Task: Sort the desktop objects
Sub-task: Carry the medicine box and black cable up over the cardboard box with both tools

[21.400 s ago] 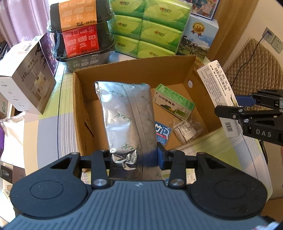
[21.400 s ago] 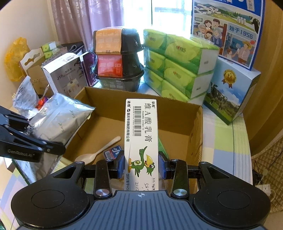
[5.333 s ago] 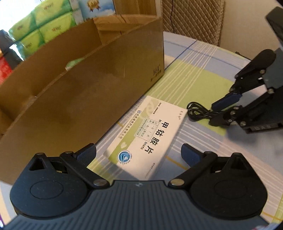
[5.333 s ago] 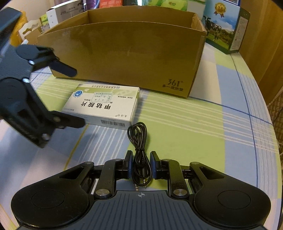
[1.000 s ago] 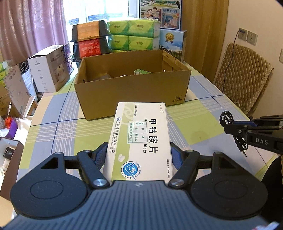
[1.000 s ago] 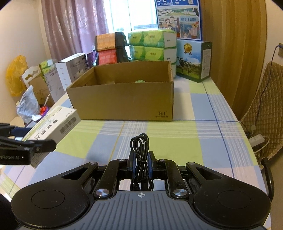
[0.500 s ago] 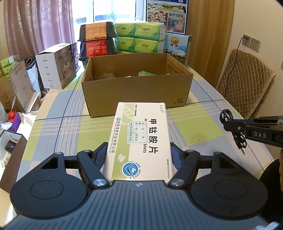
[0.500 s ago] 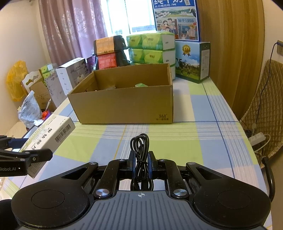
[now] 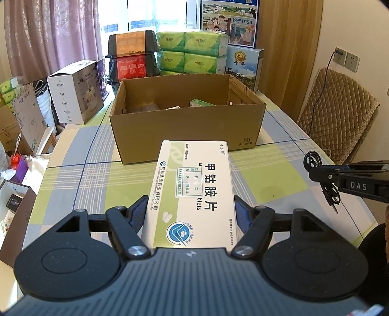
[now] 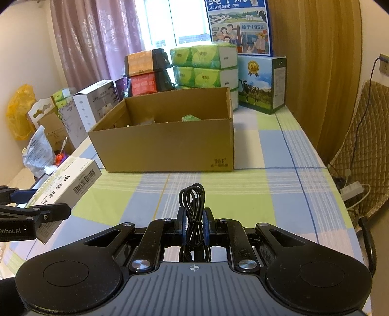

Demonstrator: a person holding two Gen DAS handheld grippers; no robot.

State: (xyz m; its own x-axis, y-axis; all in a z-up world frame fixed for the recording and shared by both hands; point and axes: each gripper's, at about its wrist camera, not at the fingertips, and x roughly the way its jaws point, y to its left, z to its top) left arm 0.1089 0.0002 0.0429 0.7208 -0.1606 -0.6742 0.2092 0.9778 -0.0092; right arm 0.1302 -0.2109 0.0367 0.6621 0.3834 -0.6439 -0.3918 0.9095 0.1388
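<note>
1. Left tongs [image 9: 190, 214]: clamped on medicine box [image 9: 194, 192], held above tabletop [image 9: 73, 175]
2. Right tongs [image 10: 193, 226]: clamped on coiled cable [image 10: 193, 206]
3. Cardboard box [image 9: 187, 131]: ahead, open; both items are best carried over its near wall before release

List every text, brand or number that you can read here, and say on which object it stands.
"甲钴胺片": medicine box in the left gripper
"DAS": right gripper, which holds the black cable
"361°": cardboard box
"始于1956": poster
"J10": white carton
"Robot.AI": left gripper
Barcode digits, small print: unreadable.
</note>
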